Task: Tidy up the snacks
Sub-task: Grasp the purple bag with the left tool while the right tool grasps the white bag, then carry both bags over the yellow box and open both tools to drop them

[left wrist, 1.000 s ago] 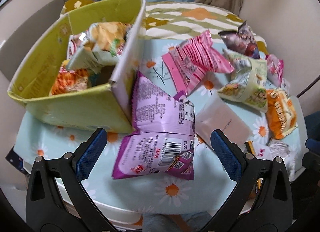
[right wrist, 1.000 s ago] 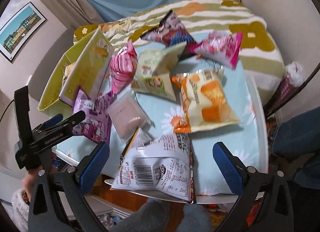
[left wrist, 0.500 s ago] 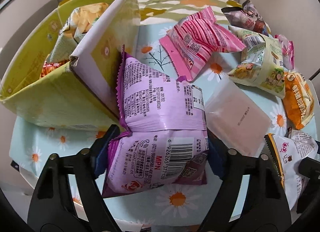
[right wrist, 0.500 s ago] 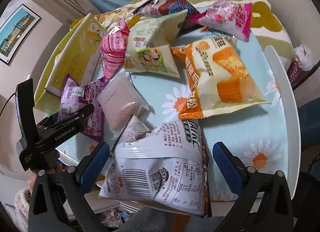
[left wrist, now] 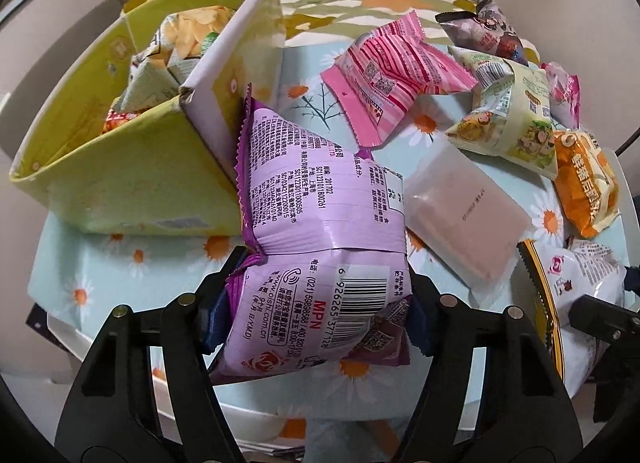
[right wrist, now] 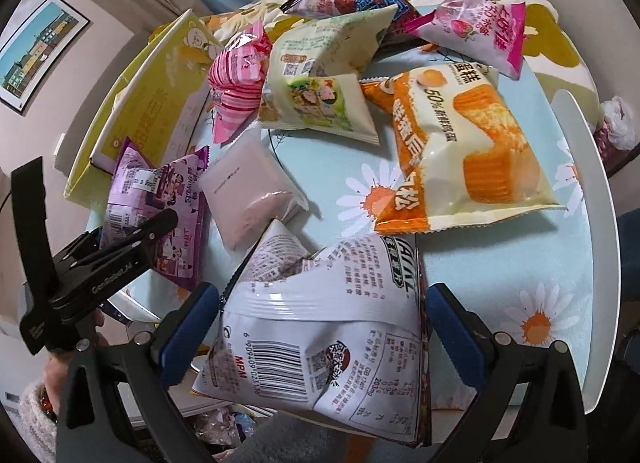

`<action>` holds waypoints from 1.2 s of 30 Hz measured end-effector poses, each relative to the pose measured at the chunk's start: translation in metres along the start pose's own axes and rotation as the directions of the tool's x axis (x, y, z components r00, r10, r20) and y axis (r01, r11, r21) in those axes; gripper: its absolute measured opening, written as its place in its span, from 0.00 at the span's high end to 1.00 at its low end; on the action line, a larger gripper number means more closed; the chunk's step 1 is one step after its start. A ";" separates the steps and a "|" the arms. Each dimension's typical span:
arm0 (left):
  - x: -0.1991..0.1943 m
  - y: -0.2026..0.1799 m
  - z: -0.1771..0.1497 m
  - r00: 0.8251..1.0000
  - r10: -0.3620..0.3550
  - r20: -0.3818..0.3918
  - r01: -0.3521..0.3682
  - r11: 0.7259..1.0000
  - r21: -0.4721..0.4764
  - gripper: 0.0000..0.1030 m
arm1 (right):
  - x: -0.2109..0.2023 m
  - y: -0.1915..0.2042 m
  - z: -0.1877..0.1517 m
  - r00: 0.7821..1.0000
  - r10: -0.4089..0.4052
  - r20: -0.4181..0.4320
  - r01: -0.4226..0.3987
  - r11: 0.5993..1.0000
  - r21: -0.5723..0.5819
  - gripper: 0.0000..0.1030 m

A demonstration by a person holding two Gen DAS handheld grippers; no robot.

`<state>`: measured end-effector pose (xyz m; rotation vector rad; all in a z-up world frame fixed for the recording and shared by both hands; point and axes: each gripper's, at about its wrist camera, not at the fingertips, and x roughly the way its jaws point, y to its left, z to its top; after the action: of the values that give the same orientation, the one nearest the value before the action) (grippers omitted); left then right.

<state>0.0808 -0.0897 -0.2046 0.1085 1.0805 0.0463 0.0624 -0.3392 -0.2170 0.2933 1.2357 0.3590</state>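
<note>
Clamping the near end of the purple snack bag [left wrist: 320,247], the left tool [left wrist: 316,315] had its blue pads pressed into both sides of the packet at the lower centre of the frame. The bag's far end leaned against the yellow box [left wrist: 132,183] at upper left, which already contained several packets. A pale pink pouch [left wrist: 464,219] lay just right of the bag on the daisy-print bench [left wrist: 120,275]. In the right wrist view, the right tool [right wrist: 316,331] stood wide open, its pads either side of a white snack bag [right wrist: 320,335] without squeezing it. Beyond lay an orange cake packet [right wrist: 460,151] and a pink striped packet [right wrist: 236,79].
</note>
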 end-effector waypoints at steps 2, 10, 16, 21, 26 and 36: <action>-0.002 0.000 -0.002 1.000 0.003 0.002 -0.003 1.000 -0.004 0.34 | 0.004 0.002 0.001 1.000 -0.005 -0.007 0.005 1.000 -0.009 0.00; -0.010 0.000 -0.012 1.000 0.019 0.011 -0.019 1.000 -0.017 0.34 | 0.019 0.005 0.003 0.999 0.000 -0.045 -0.002 0.999 -0.041 0.02; -0.020 -0.001 -0.016 0.999 0.026 0.020 -0.026 0.999 -0.035 0.34 | 0.024 0.011 -0.001 0.996 0.044 -0.073 -0.049 0.997 -0.066 0.27; -0.034 -0.002 -0.018 0.999 0.024 0.031 -0.022 0.998 -0.055 0.34 | 0.014 0.023 0.000 0.998 0.033 -0.051 -0.039 0.992 -0.118 0.31; -0.056 -0.004 -0.018 0.999 0.017 0.048 -0.013 0.997 -0.075 0.34 | 0.001 0.033 0.006 0.998 0.056 -0.033 -0.061 0.985 -0.160 0.32; -0.111 0.023 0.008 0.987 0.031 0.161 -0.011 0.993 -0.121 0.34 | -0.039 0.074 0.033 0.992 0.103 0.066 -0.083 0.963 -0.255 0.32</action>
<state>0.0359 -0.0778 -0.1012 0.0154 0.9117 0.1189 0.0745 -0.2893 -0.1435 0.1456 1.0871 0.5756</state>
